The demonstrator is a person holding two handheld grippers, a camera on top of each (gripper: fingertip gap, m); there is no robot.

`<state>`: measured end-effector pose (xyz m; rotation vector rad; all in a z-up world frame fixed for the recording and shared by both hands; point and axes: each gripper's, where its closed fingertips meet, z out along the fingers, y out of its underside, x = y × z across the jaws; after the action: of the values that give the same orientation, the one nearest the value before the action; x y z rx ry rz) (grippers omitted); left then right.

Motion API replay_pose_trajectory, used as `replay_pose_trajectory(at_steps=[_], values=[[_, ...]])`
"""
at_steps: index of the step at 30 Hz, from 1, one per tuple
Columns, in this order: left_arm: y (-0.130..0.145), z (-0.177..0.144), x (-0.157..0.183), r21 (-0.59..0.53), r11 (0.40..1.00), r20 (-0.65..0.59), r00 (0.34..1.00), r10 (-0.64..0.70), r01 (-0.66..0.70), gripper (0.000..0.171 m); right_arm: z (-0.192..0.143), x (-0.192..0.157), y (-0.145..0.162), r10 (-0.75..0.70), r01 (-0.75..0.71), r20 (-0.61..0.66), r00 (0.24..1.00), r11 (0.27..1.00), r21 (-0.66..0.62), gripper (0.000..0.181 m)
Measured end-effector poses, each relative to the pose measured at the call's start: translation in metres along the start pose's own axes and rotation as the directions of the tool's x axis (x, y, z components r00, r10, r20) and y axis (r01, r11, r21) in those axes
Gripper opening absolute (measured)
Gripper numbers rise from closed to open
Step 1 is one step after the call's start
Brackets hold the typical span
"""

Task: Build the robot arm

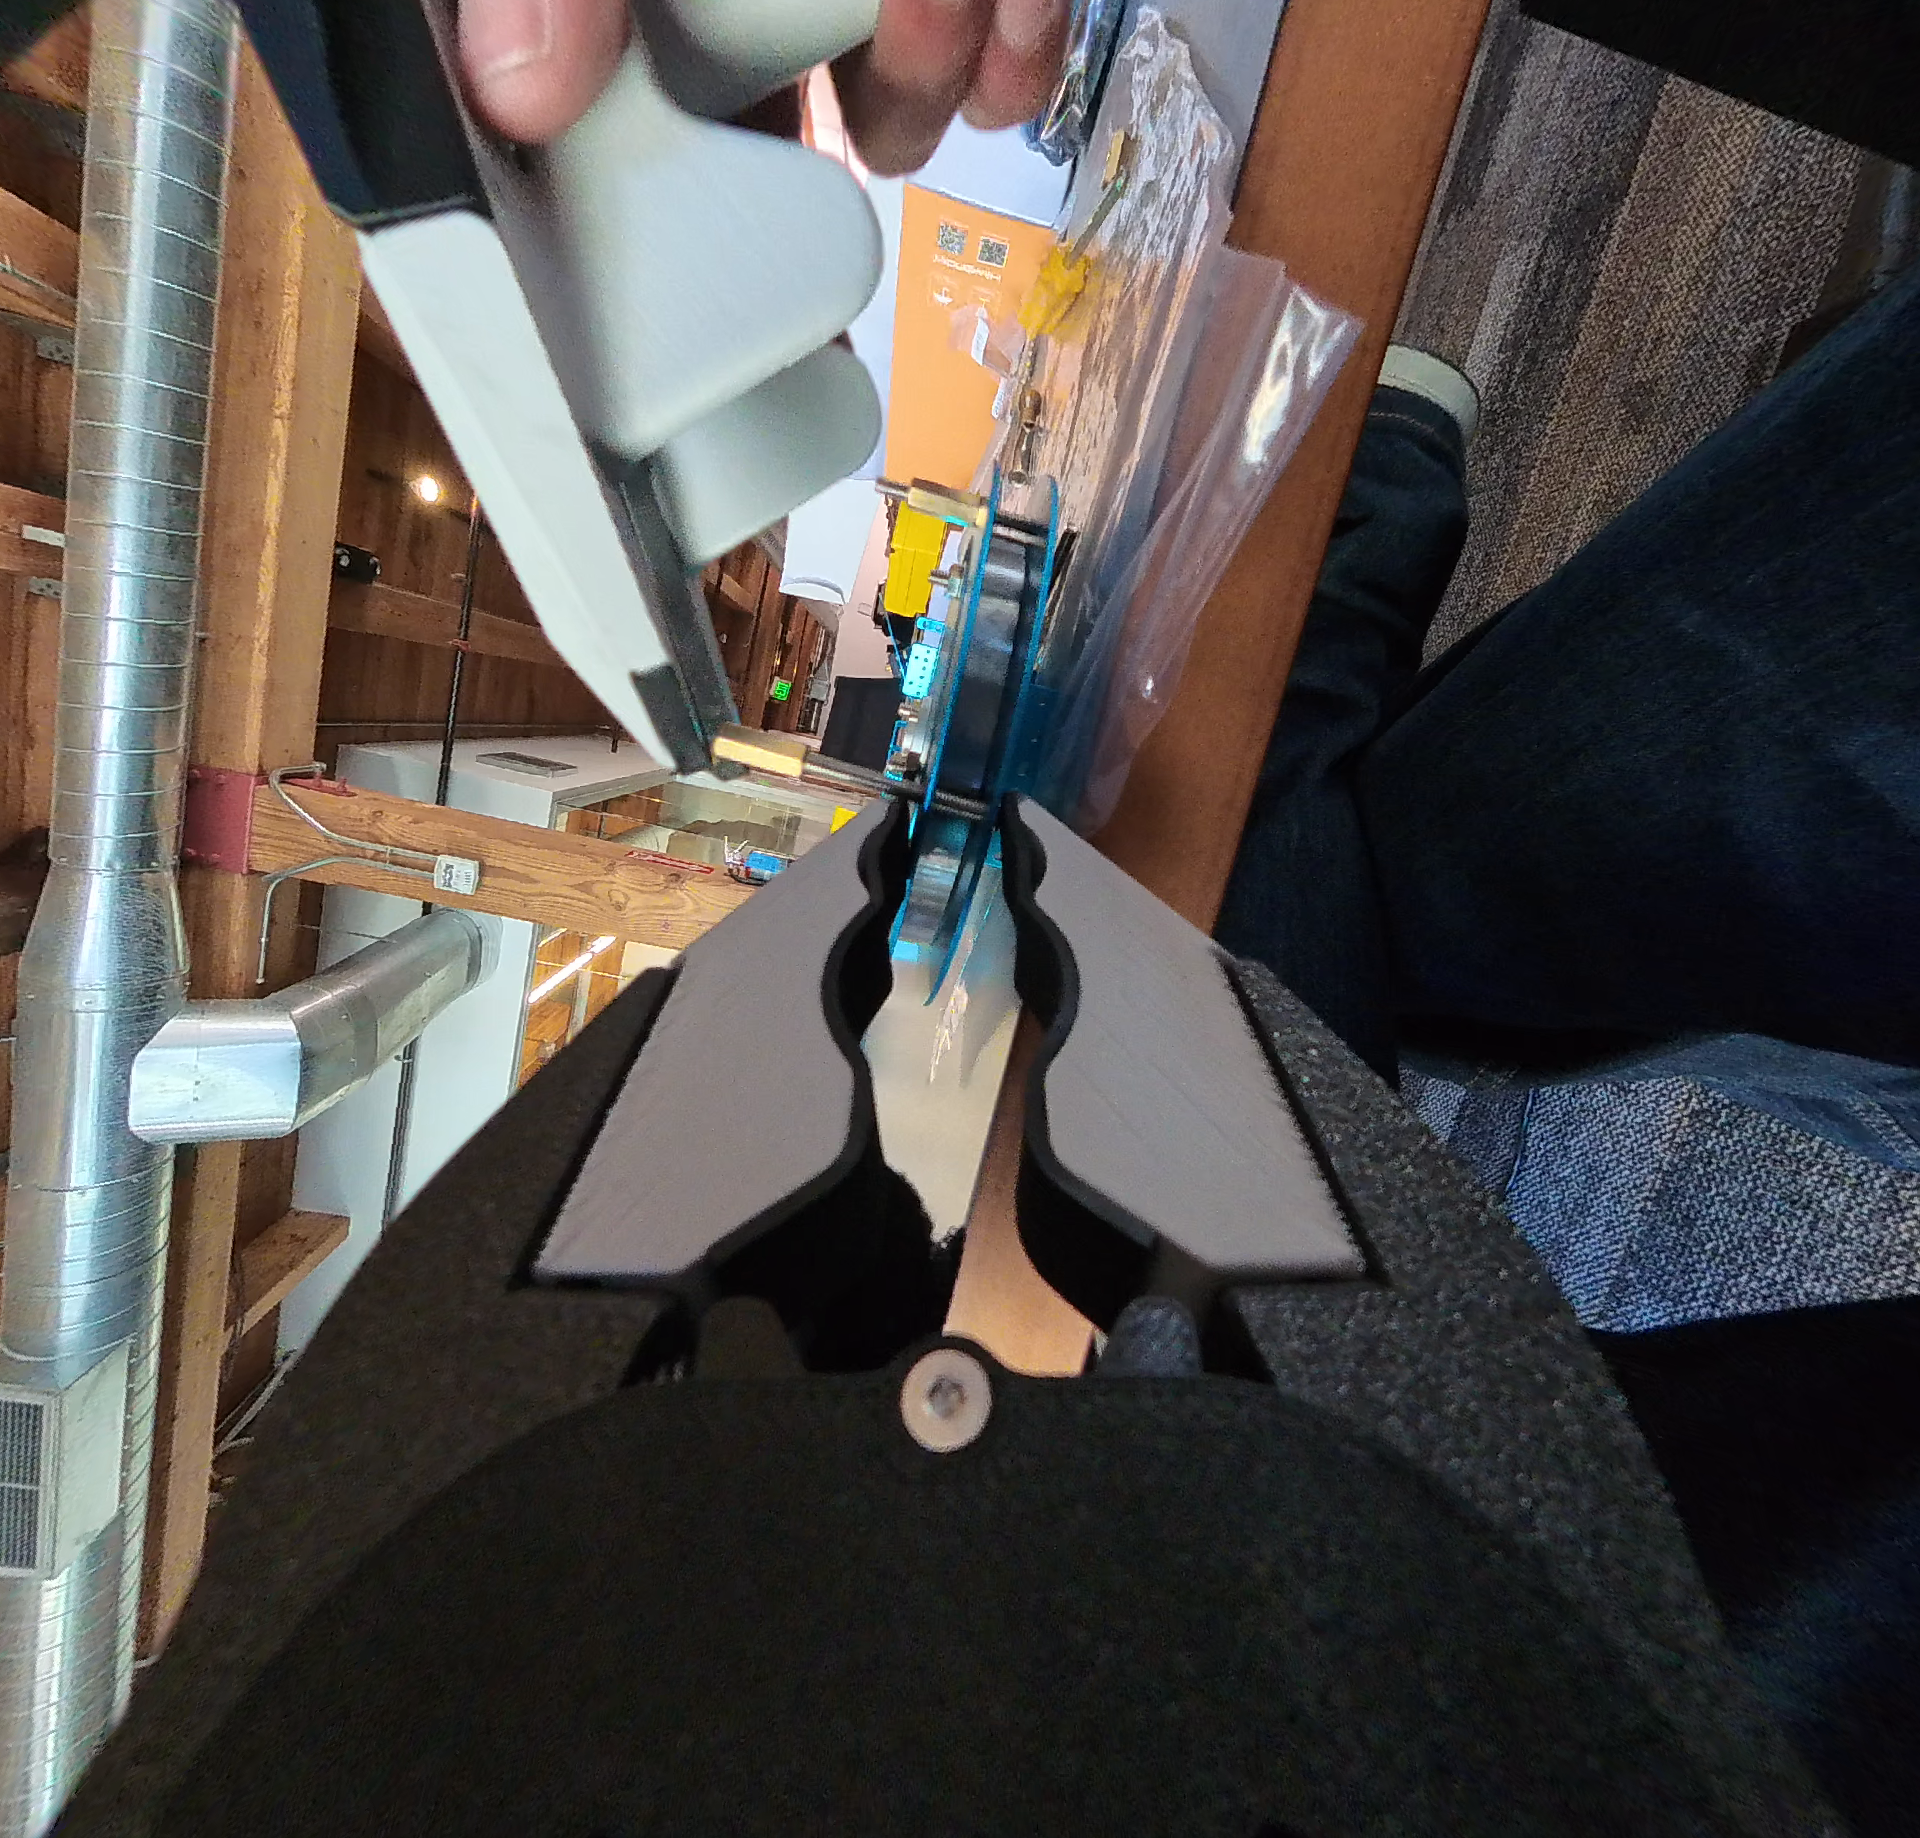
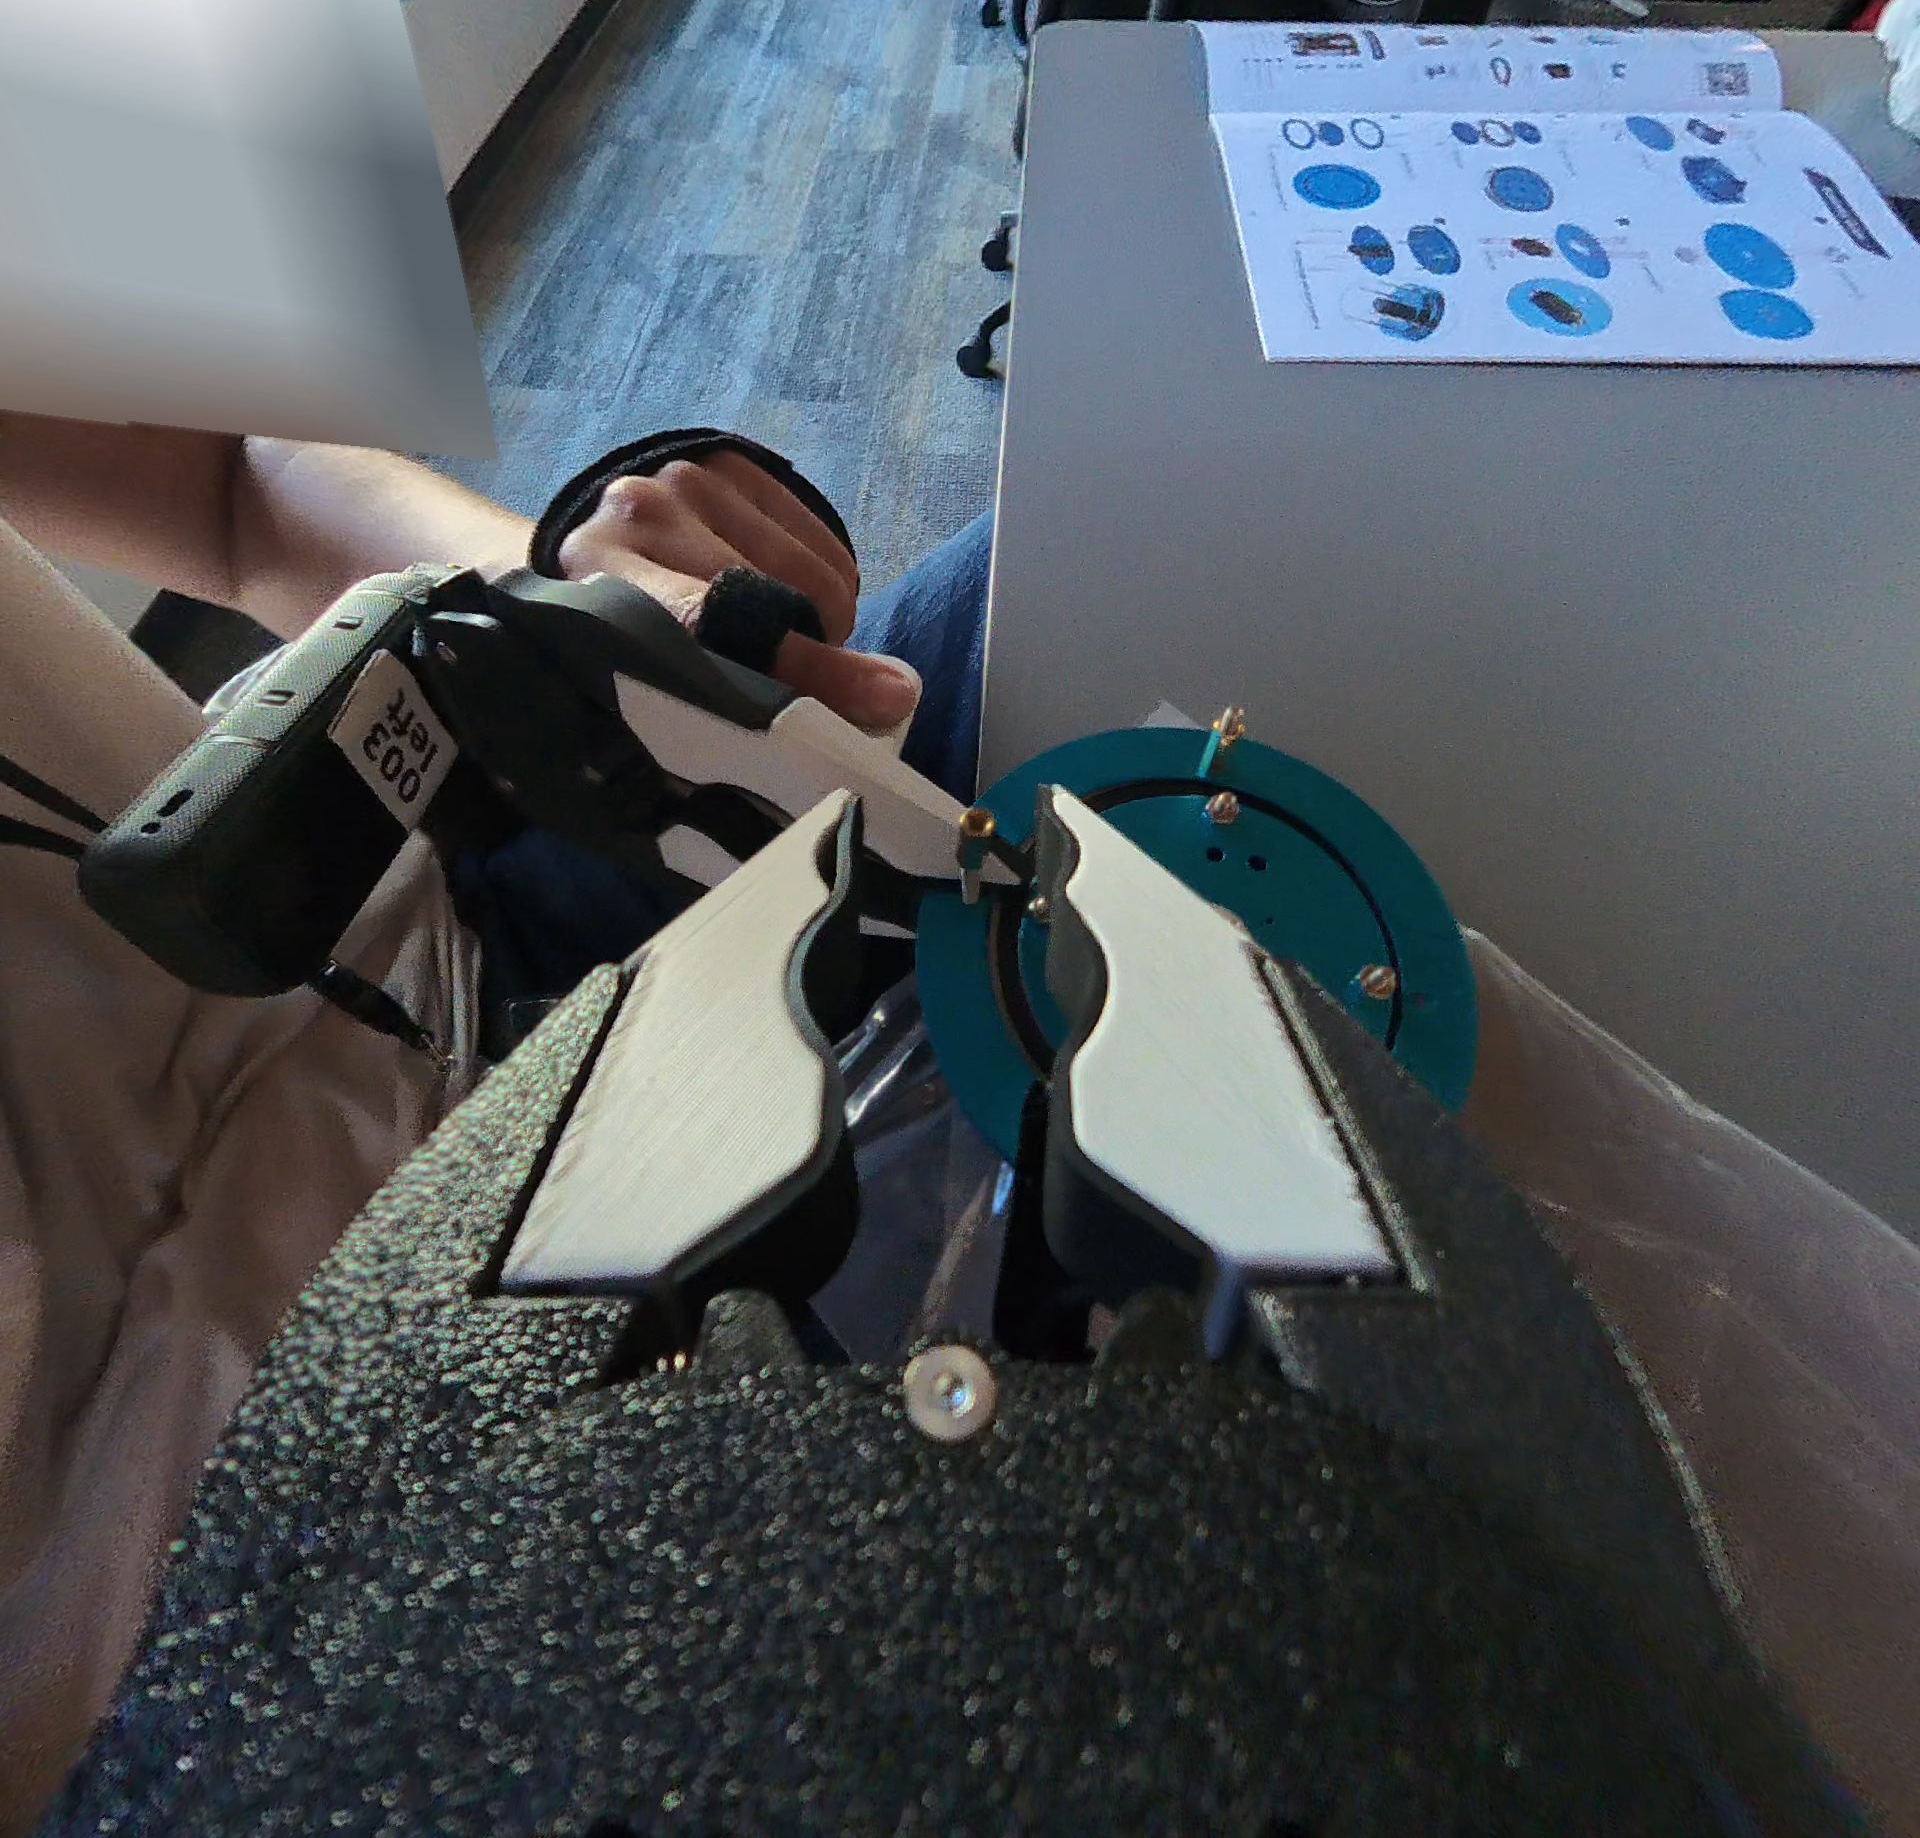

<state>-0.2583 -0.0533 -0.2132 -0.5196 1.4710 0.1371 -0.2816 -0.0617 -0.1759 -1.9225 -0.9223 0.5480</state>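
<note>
Brass standoff (image 2: 974, 824) stands at the blue disc assembly's (image 2: 1439, 967) nine o'clock rim, between the right gripper's (image 2: 948, 803) parted jaws. The left gripper (image 1: 943, 817) is clamped on that rim. Three more brass fittings sit on the disc.

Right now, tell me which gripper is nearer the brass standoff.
Right. The right gripper touches the brass standoff with a fingertip; the left gripper clamps the blue disc at its base.
</note>
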Motion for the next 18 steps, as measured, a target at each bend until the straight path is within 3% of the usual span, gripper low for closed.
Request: replay_pose_trajectory(at_steps=[7, 18], values=[[-0.0009, 0.0017, 0.0001, 0.009, 1.000, 0.000, 1.000, -0.017, 0.017, 0.017, -0.0027, 0.0064, 0.0023, -0.020, 0.027, -0.182, 0.983, 0.999, 0.038, 0.020], [-0.0018, 0.0032, 0.0001, 0.010, 1.000, -0.004, 1.000, -0.029, 0.029, 0.017, -0.0009, 0.0042, 0.0051, 0.159, -0.131, -0.217, 0.963, 0.982, 0.136, 0.012]])
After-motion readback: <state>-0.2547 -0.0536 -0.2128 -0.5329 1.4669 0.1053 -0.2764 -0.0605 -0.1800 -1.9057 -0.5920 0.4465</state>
